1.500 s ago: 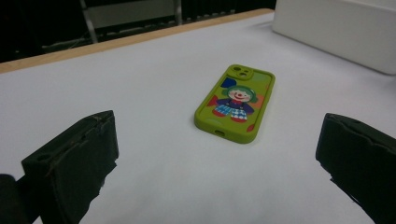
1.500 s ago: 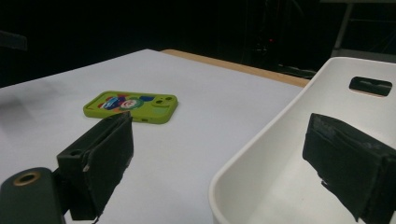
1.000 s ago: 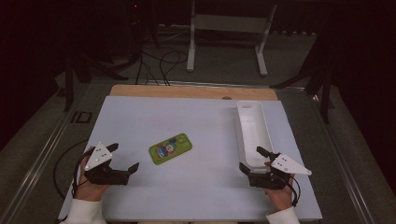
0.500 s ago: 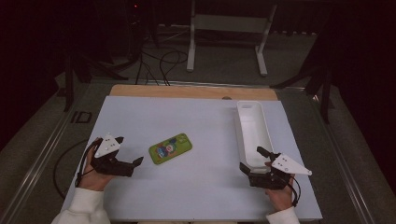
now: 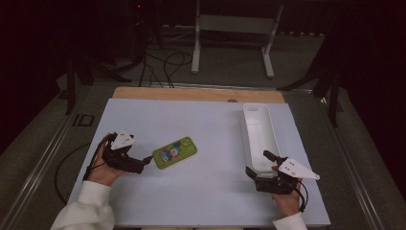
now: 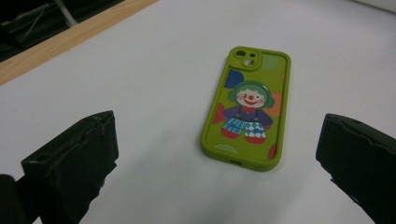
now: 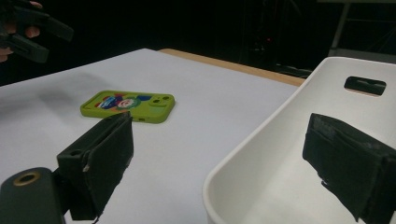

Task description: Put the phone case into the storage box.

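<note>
— On the white table top (image 5: pixel 201 191), what is hard to make out?

— From the high view, the left gripper (image 5: pixel 140 166) has its jaw tips dark against the hand, so their spread is hard to read there. The left gripper view settles it: both jaws stand wide apart with nothing between them. Their lower parts are cut off by the frame's bottom edge. The right gripper (image 5: pixel 255 165) also has its jaws wide and empty, and the right gripper view crops its right-hand jaw at the corner.

— How much room is there around things?

— Bare table lies on all sides of the green phone case (image 5: pixel 174 152). The wooden edge strip (image 5: pixel 196 94) runs along the far side, well apart from it. The white tray (image 5: pixel 250 139) sits along the table's right side, its near end just beside the right gripper; one jaw hangs over the tray's inside, the other outside its rim.

— And the case, relative to the left gripper?

— It lies flat, clown picture up, camera cutout pointing away from the left gripper (image 6: pixel 219 154). It sits just ahead of the open jaws, nearer the right-hand one, not touching either. From the right gripper view the case (image 7: pixel 128 106) is well apart.
</note>
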The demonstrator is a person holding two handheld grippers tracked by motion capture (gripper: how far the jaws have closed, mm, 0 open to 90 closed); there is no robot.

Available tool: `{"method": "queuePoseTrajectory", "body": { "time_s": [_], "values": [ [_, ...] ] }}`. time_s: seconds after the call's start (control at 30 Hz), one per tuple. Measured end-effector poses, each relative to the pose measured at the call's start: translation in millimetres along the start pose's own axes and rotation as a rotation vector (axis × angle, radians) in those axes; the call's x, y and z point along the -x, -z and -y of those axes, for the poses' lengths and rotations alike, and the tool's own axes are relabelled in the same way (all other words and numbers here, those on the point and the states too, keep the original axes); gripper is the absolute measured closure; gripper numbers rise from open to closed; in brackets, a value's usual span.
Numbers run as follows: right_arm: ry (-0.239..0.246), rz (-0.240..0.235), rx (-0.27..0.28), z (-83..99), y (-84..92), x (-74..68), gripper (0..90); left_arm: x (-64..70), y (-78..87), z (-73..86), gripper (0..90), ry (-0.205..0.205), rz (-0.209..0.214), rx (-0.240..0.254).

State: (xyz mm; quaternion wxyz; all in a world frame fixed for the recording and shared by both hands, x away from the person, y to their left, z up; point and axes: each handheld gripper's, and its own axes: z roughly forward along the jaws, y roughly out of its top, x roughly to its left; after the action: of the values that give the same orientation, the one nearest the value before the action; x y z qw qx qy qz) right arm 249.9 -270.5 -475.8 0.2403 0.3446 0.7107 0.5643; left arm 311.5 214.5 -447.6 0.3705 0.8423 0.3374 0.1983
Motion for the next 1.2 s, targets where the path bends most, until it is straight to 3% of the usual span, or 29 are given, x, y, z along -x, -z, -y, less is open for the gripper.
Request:
{"method": "queuePoseTrajectory", "body": {
  "time_s": [0.47, 1.2],
  "values": [
    [0.003, -0.003, -0.002, 0.5, -0.9, 0.2, 8.8, -0.8, -20.3, -5.9, 0.0, -0.027, 0.028, -0.080],
    [0.001, -0.010, -0.003, 0.5, -2.3, -0.5, 8.8, 1.9, -57.7, -17.7, 0.0, -0.030, 0.064, -0.198]
  ]
}}
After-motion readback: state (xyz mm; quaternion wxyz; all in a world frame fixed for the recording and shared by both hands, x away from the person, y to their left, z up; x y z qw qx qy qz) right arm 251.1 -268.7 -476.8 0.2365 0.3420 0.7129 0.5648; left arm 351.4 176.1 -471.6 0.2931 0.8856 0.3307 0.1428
